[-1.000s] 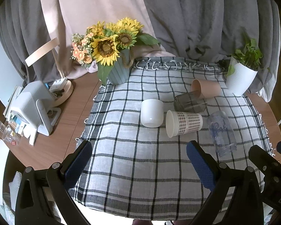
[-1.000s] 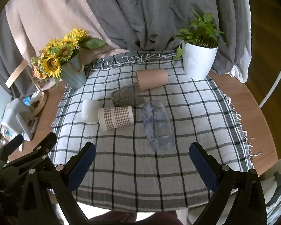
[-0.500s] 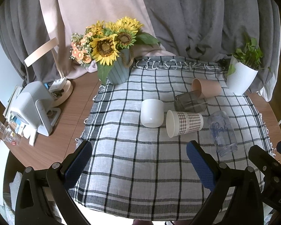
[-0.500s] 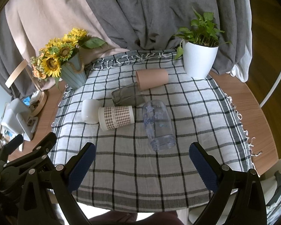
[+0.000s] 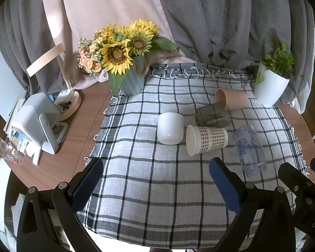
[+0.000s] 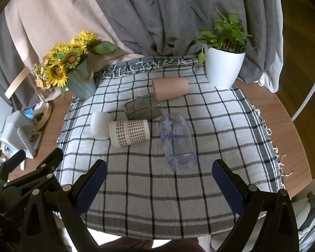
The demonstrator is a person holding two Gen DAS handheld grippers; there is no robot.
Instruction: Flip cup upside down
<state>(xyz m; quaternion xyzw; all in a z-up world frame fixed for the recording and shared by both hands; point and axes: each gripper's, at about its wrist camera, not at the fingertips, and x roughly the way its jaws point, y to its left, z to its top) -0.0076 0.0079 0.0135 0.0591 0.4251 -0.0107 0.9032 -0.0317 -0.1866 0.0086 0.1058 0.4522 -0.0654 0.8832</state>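
No cup had been taken up; the work stood at its opening step, the choosing and reaching. The left tool hung released, jaws spread wide, low over the near edge of the checked cloth, and the right tool hung likewise, released and holding nothing.

Five cups lay on their sides mid-cloth, well ahead of both tools: from the left, a white cup, touching it a gingham paper cup, behind these a dark glass and a tan cup, then a clear printed tumbler nearest the right tool. Which one was meant I cannot tell. The next move probably called for closing across one cup's wall, lifting, and turning it mouth-down.

The cloth covered a round wooden worktop. A sunflower vase stood at the back left, a white potted plant at the back right, grey curtains behind.
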